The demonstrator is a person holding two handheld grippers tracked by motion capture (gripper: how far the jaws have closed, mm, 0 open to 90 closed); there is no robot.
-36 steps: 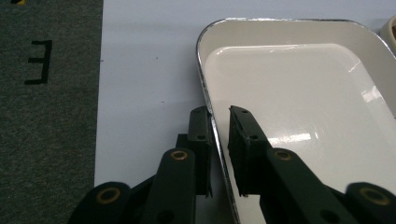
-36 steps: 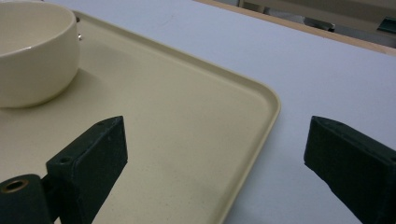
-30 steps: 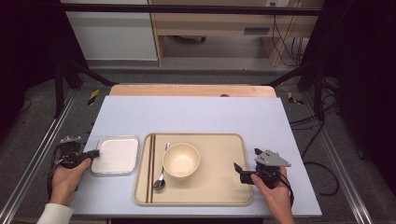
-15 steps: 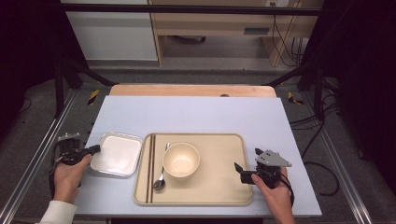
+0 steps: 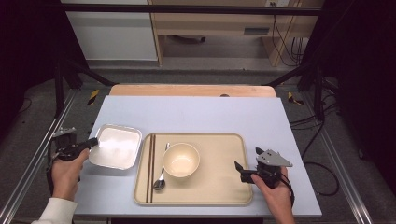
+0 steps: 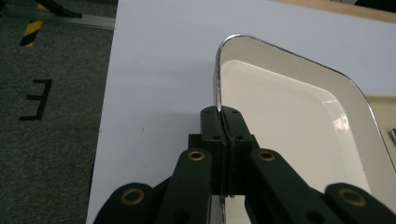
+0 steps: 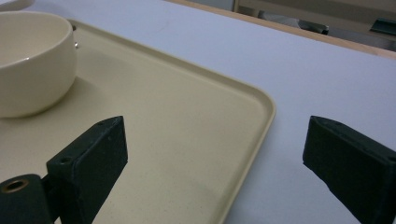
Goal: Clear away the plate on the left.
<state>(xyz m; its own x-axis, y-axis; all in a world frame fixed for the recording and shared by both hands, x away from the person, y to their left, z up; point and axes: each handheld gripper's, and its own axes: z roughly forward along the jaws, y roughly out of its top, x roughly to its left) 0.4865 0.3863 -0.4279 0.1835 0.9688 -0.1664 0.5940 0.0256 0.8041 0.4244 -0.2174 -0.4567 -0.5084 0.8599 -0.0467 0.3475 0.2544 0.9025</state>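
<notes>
A white rectangular dish (image 5: 116, 146) with a metal rim (image 6: 299, 116) hangs tilted just above the table, left of the beige tray (image 5: 219, 186). My left gripper (image 5: 95, 142) (image 6: 225, 113) is shut on the dish's left rim, which stands between its two pads. On the tray sit a cream bowl (image 5: 180, 159) (image 7: 28, 60), a spoon (image 5: 161, 177) and dark chopsticks (image 5: 151, 165). My right gripper (image 5: 239, 171) (image 7: 212, 149) is open at the tray's right edge (image 7: 261, 121), one jaw over the tray and the other over the bare table.
The light-blue table top (image 5: 196, 112) has free room behind the tray. A wooden strip (image 5: 191, 90) runs along its far edge. Metal frame rails (image 5: 32, 158) flank both sides, with grey floor and cables (image 5: 322, 182) beyond.
The left gripper has lifted the white dish by its left rim; the dish now sits tilted and higher, nearer the tray. The right gripper has stayed in place.
</notes>
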